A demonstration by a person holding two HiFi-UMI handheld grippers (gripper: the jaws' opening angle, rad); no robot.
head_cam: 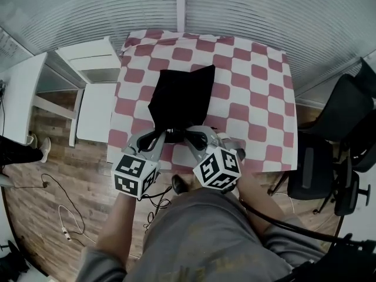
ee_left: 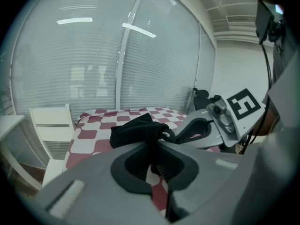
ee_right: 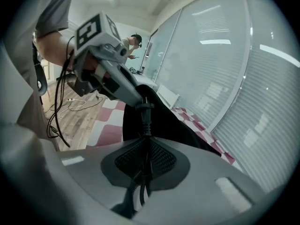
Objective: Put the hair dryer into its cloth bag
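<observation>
The grey shirt [head_cam: 194,234] is nearest. Just beyond it, at the table's [head_cam: 258,98] near edge, the left gripper [head_cam: 154,138] clamps the bag's [head_cam: 182,96] fabric and the right gripper [head_cam: 194,135] pinches a black cord [ee_right: 145,116]. No dryer shows; it is likely inside the bag. A hard tug could drag the bag off the near edge. There is more room farther in.

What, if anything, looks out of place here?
A black cord sticks out from the black bag, pinched by the right gripper, not tucked inside. A white cable lies loose on the floor beside the table.
</observation>
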